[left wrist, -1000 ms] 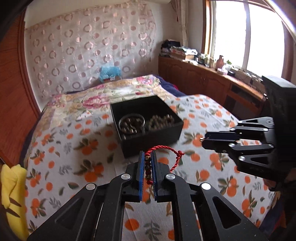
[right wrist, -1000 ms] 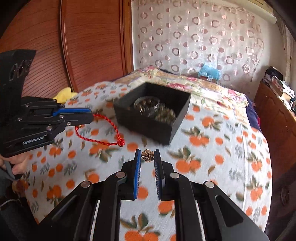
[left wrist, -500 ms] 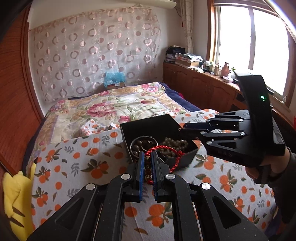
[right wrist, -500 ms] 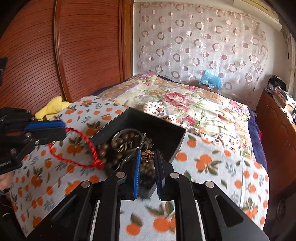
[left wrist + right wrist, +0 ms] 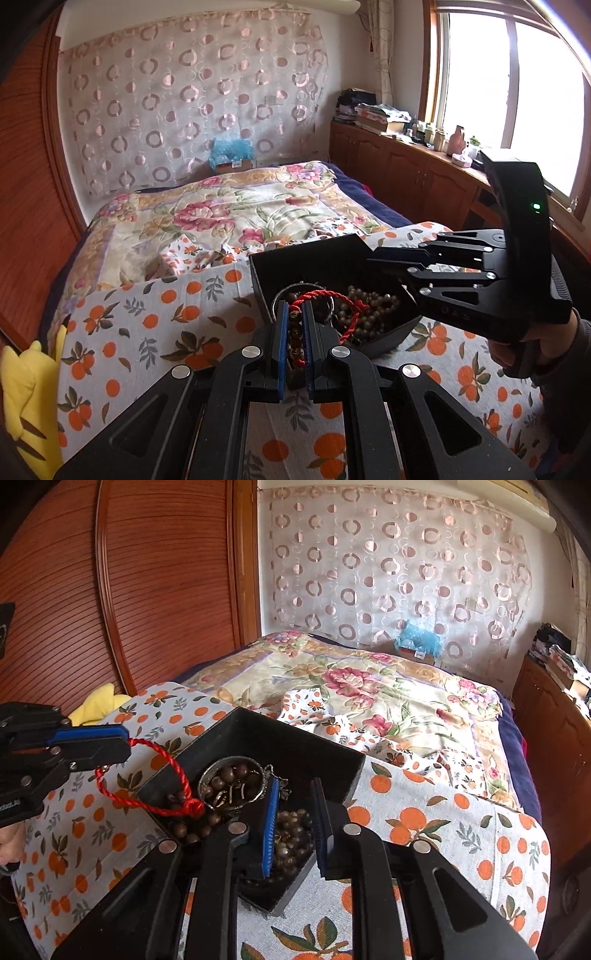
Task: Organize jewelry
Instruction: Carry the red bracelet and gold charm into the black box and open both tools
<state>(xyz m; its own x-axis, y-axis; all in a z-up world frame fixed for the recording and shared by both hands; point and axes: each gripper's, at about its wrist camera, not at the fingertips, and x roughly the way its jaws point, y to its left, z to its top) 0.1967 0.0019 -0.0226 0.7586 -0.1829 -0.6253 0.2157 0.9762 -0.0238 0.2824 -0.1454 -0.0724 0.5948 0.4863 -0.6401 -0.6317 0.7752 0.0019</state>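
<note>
While the left gripper (image 5: 295,325) is held closed on a red cord bracelet (image 5: 325,295), a row of amber beads is pinched between its blue pads and the red loop is draped forward over the near rim of a black box (image 5: 314,254) seen at twelve o'clock of the jaws. In the right wrist view the same loop, with its knot, is seen hanging from the left gripper's tip at nine o'clock onto the box's near left corner. The right gripper (image 5: 295,812) is poised over the box interior; its jaws have just been opening, are parted a little, and nothing is seen gripped between them. Inside the box a round metal dish (image 5: 231,782) holding brown beads and small gold pieces is placed at ten o'clock of the right jaws, and a heap of bead strands (image 5: 291,842) is seen directly beneath them. The box is set on an orange-print cloth (image 5: 424,812) spread over a floral quilt (image 5: 369,686).
</note>
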